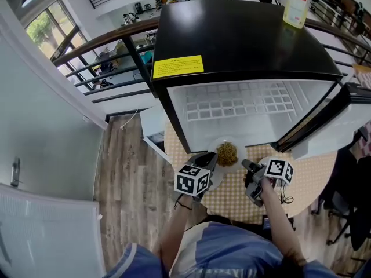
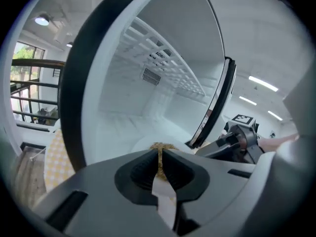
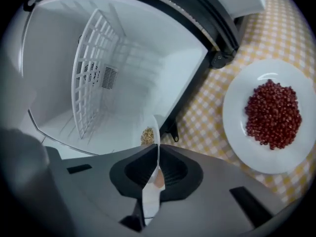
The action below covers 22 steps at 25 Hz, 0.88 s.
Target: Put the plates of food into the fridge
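A white plate (image 1: 227, 146) with a heap of yellow-brown food (image 1: 226, 153) hangs just in front of the open fridge (image 1: 237, 106). My left gripper (image 1: 211, 158) is shut on its left rim and my right gripper (image 1: 247, 166) is shut on its right rim. In the left gripper view the jaws (image 2: 159, 164) pinch the plate's rim (image 2: 165, 196), with the food (image 2: 161, 147) just beyond. In the right gripper view the plate (image 3: 156, 132) stands edge-on between the shut jaws (image 3: 157, 167). A second white plate with red beans (image 3: 273, 114) lies on the checked tablecloth (image 3: 212, 107).
The fridge interior is white with a wire shelf (image 3: 91, 73) inside. Its door (image 1: 342, 117) swings out to the right. A bottle (image 1: 297, 3) stands on the black fridge top. The round table (image 1: 232, 197) is under the plate. A railing (image 1: 116, 51) runs behind on the left.
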Available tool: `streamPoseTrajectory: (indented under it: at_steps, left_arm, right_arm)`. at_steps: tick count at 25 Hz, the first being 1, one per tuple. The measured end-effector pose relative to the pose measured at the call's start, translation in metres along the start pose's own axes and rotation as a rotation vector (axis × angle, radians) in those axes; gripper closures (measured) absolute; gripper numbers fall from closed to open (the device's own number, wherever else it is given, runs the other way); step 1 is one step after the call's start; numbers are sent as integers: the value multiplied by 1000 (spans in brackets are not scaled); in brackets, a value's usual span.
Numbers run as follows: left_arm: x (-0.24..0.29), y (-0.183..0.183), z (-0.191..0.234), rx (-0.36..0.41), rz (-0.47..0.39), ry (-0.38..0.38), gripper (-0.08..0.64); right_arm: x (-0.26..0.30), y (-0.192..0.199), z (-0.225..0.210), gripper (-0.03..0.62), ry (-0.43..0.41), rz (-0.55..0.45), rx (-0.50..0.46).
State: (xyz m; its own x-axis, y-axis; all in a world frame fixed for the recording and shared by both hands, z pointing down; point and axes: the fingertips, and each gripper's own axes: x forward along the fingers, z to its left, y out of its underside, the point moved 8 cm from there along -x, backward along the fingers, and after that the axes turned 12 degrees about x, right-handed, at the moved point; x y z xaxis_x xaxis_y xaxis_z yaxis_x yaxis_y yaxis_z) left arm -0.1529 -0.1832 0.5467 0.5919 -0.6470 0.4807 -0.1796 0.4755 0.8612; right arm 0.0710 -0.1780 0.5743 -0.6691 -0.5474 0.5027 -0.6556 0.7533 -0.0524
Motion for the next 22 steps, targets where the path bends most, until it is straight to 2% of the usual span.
streamPoseTrajectory:
  at_steps: [2, 5, 9, 13, 22]
  left_arm:
    - [10, -11, -4, -6, -47, 26, 523]
    - [13, -23, -6, 20, -79, 10, 523]
    - [2, -26, -8, -12, -102, 37, 523]
    - [-7, -13, -11, -8, -75, 30, 523]
    - [-31, 18, -14, -38, -12, 9, 523]
  right_arm:
    - [10, -1, 9, 568, -12, -5, -12]
    - [21, -3, 16, 568, 5, -45, 3]
    - [34, -11, 13, 566, 27, -114, 46]
    - [43, -18, 15, 568, 1, -165, 108]
    - [65, -38, 41, 566, 14, -207, 91]
